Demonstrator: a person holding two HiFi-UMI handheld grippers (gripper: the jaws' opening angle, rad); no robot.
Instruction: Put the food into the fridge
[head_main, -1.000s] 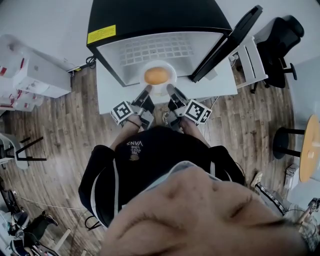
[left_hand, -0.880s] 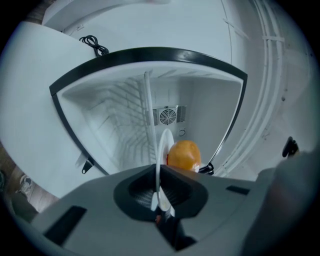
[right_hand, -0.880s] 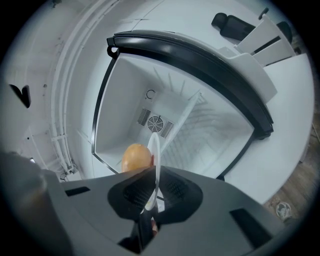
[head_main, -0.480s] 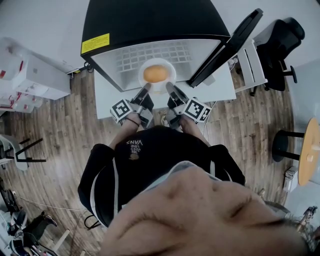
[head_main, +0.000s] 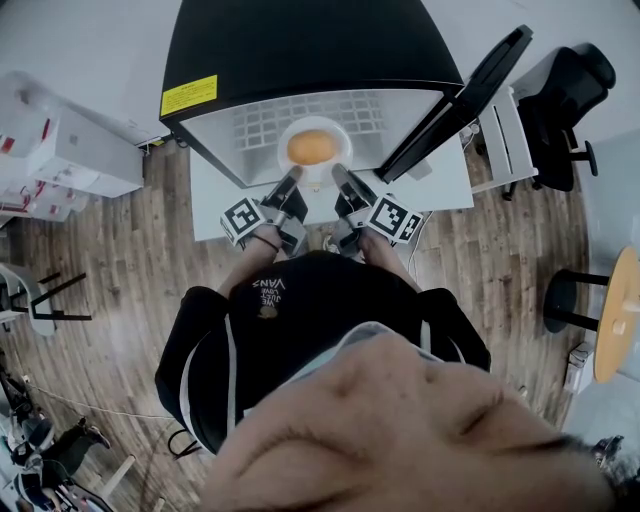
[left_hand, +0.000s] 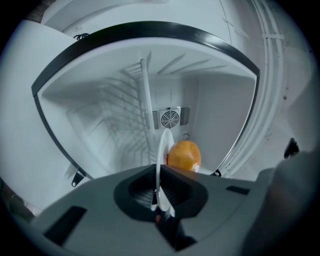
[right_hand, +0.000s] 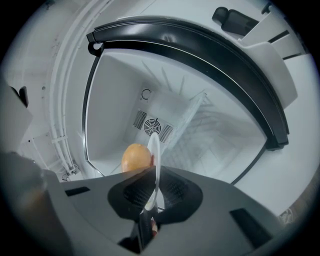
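A white plate (head_main: 341, 134) carries a round orange-brown piece of food (head_main: 311, 148) at the mouth of the black fridge (head_main: 300, 50), whose door (head_main: 455, 95) stands open to the right. My left gripper (head_main: 293, 178) is shut on the plate's near left rim and my right gripper (head_main: 338, 175) on its near right rim. In the left gripper view the plate (left_hand: 164, 145) shows edge-on between the jaws of the left gripper (left_hand: 159, 192), with the food (left_hand: 184, 156) behind. The right gripper view shows the plate (right_hand: 155, 150), the food (right_hand: 136, 157) and the right gripper (right_hand: 154, 195) likewise.
The fridge stands on a white table (head_main: 440, 185). Inside are a wire shelf (head_main: 310, 112) and a fan grille (left_hand: 170, 118) on the back wall. An office chair (head_main: 565, 90) is at the right, white boxes (head_main: 60, 150) at the left, a round wooden table (head_main: 615, 310) at far right.
Both grippers and the plate have edged slightly forward towards the fridge opening over the second. The grip on the plate is the same.
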